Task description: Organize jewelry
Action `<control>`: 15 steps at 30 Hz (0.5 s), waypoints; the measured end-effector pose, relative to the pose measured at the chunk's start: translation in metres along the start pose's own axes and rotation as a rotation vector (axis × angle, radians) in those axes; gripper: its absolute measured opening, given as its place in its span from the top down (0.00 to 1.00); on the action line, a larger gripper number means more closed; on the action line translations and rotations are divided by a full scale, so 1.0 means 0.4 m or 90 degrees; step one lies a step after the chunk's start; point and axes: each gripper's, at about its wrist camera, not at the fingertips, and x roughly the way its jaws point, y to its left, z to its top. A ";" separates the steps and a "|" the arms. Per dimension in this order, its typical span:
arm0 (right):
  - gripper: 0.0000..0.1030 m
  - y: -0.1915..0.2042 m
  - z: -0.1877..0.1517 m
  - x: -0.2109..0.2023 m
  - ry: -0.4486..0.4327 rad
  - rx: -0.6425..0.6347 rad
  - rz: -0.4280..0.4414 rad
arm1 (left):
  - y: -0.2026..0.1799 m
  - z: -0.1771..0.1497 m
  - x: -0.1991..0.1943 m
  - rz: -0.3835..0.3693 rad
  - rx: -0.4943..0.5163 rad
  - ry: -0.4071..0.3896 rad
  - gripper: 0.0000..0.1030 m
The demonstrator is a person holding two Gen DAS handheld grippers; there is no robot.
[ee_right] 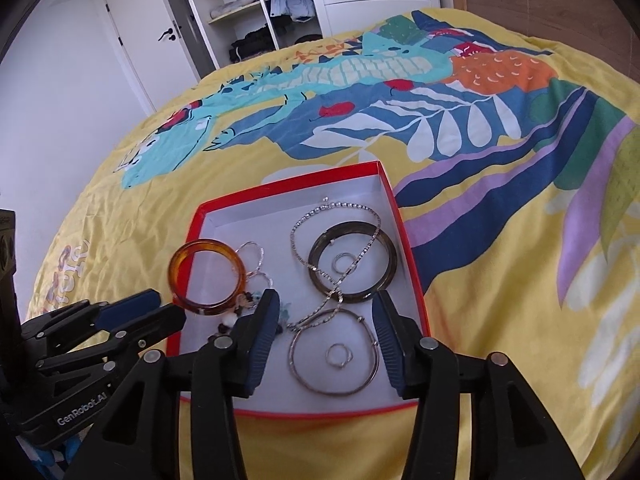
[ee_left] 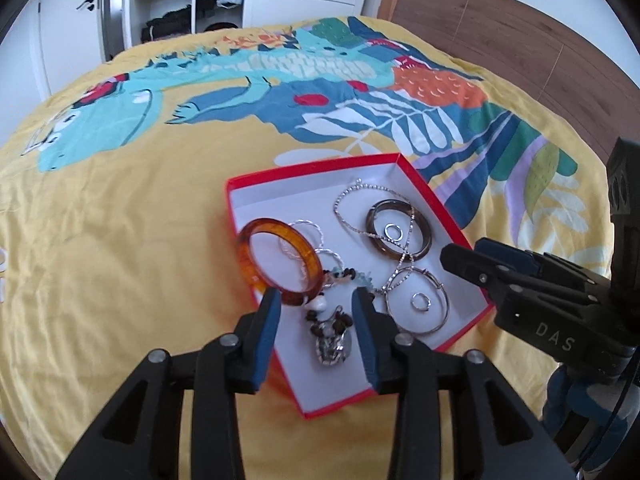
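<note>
Both open jaws hover above boxed jewelry [ee_right: 332, 300].

The left gripper [ee_left: 316, 300] is hovering open over the red box [ee_left: 420, 184] on the yellow bedspread [ee_left: 120, 240]. An amber bangle [ee_left: 280, 264] is leaning on the box's nine o'clock rim, while the right gripper [ee_left: 468, 254] is reaching in from three o'clock.

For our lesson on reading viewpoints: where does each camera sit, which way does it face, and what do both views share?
Left wrist: on the left gripper, looking down at the red box on the bed; its open fingers and the right gripper show.
Right wrist: on the right gripper, same aim; the left gripper shows.
Shared: the box, the amber bangle, the yellow bedspread.
</note>
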 end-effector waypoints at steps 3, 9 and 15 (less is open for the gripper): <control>0.51 0.015 -0.011 -0.026 -0.005 0.002 0.000 | 0.008 -0.014 -0.040 0.014 -0.002 -0.006 0.65; 0.49 0.063 -0.046 -0.081 -0.012 -0.005 -0.001 | 0.023 -0.053 -0.123 0.058 0.004 -0.031 0.65; 0.47 0.120 -0.076 -0.140 -0.022 -0.017 -0.002 | 0.061 -0.102 -0.207 0.089 -0.017 -0.050 0.65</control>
